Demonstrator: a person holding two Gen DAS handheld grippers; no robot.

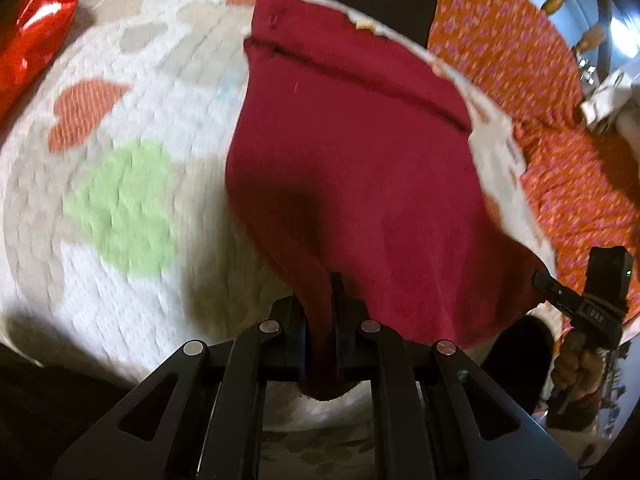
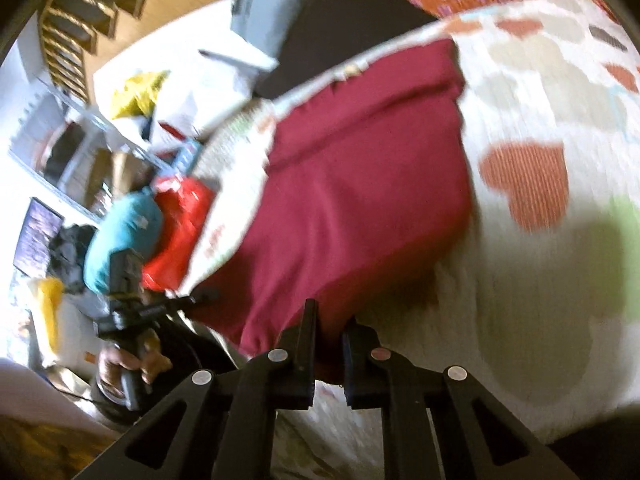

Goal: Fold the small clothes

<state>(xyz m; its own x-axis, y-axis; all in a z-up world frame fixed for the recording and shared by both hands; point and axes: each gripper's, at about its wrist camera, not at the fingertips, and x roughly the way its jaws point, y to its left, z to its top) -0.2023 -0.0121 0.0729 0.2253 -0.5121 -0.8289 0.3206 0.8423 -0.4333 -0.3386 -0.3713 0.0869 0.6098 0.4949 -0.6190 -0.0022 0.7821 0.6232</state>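
A dark red garment (image 1: 352, 152) lies on a white blanket with coloured hearts (image 1: 120, 184), its far part flat and its near edge lifted. My left gripper (image 1: 320, 300) is shut on one near corner of it. My right gripper (image 2: 330, 324) is shut on the other near corner of the same garment (image 2: 360, 184). The right gripper also shows in the left wrist view (image 1: 538, 278), pinching the garment's right corner. The left gripper shows in the right wrist view (image 2: 208, 294) at the garment's left corner.
An orange flowered cloth (image 1: 520, 60) lies beyond the blanket's right edge. A shiny red bag (image 1: 28, 48) sits at the far left. In the right wrist view a teal bundle (image 2: 124, 236), a red bag (image 2: 180, 224) and room clutter lie off the blanket's left edge.
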